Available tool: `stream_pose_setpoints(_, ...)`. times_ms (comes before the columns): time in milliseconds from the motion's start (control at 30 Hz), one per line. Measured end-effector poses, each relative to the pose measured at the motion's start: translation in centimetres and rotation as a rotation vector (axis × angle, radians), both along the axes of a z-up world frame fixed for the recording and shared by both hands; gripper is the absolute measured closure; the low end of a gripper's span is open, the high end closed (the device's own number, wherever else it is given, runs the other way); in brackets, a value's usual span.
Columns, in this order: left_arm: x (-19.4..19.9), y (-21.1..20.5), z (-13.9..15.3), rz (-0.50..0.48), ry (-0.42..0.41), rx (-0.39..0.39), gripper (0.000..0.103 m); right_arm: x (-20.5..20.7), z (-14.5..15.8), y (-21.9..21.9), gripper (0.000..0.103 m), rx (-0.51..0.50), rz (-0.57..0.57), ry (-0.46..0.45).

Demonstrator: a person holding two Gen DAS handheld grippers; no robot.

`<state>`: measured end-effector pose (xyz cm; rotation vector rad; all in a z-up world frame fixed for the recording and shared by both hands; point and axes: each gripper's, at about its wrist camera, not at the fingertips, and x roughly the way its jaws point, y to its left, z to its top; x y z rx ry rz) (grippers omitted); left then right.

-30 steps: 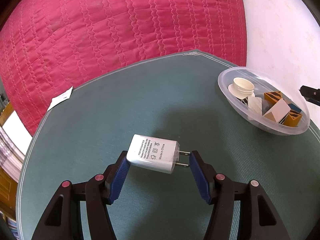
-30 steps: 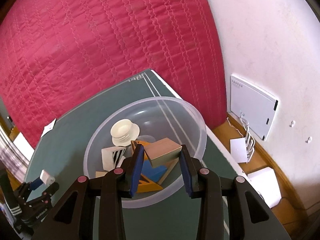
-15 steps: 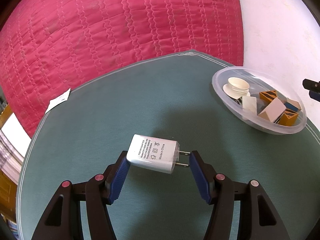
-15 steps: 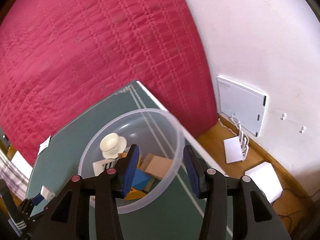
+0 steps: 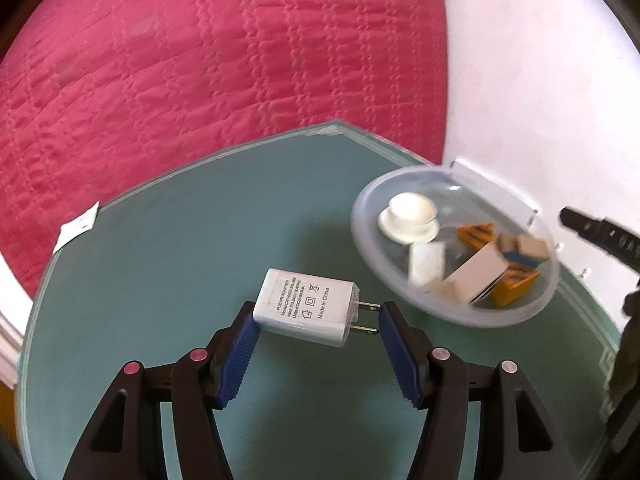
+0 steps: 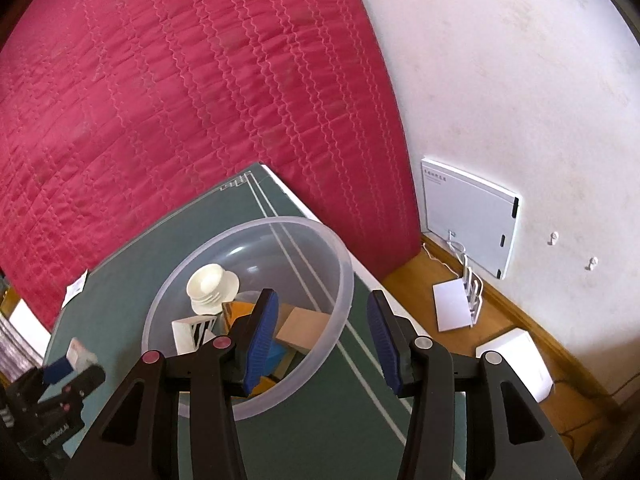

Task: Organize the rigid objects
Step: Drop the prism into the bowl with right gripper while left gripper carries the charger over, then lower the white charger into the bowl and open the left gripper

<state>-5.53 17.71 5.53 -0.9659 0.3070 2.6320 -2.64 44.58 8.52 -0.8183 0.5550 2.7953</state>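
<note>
at the far left of the left wrist view a white paper slip (image 5: 76, 227) lies at the edge of the green worktop (image 5: 168, 264), with the red quilted bed (image 5: 208, 60) behind. the left claw (image 5: 316, 320) is clamped on the white charger (image 5: 307, 306), one blue pad on its body and the other against its two prongs, exactly as a second ago; the charger hangs just above the worktop. to its right sits the clear bowl (image 5: 404, 300), now nearer and larger in this view than before and blurred by motion. in it are a cream cup (image 5: 412, 216), a white block (image 5: 428, 266), orange pieces and a tan block (image 5: 476, 274). at the far right edge the black body of the other tool shows.

in the right wrist view the right claw (image 6: 322, 330) stands wide apart and holds nothing. a second ago it gripped the tan block over the bowl; that block now lies inside the bowl (image 6: 344, 280) among the others, and the claw has pulled back, its left finger over the bowl and its right finger outside the rim over the worktop.
</note>
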Motion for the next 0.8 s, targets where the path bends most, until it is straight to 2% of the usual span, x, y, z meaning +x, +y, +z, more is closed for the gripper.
stream_pose_setpoints(167,-0.5,2.2,0.7,-0.050,0.005,0.029,0.039,0.4,0.2,-0.4,0.053,0.003,0.008,0.016)
stream_pose_setpoints(400,-1.3,6.1,1.3,-0.133,0.009,0.029,0.039,0.9,0.5,-0.4,0.053,-0.008,0.020,0.034)
stream_pose_setpoints(700,-3.3,8.5,0.2,-0.188,-0.039,0.038,0.039,1.0,0.5,-0.2,0.053,-0.017,0.022,0.035)
stream_pose_setpoints(733,-3.5,8.6,-0.1,-0.201,-0.049,0.043,0.037,1.0,0.4,-0.3,0.053,-0.015,0.024,0.034)
stream_pose_setpoints(800,-3.8,8.5,-0.4,-0.209,-0.064,0.049,0.021,0.9,0.4,-0.4,0.053,-0.013,0.028,0.030)
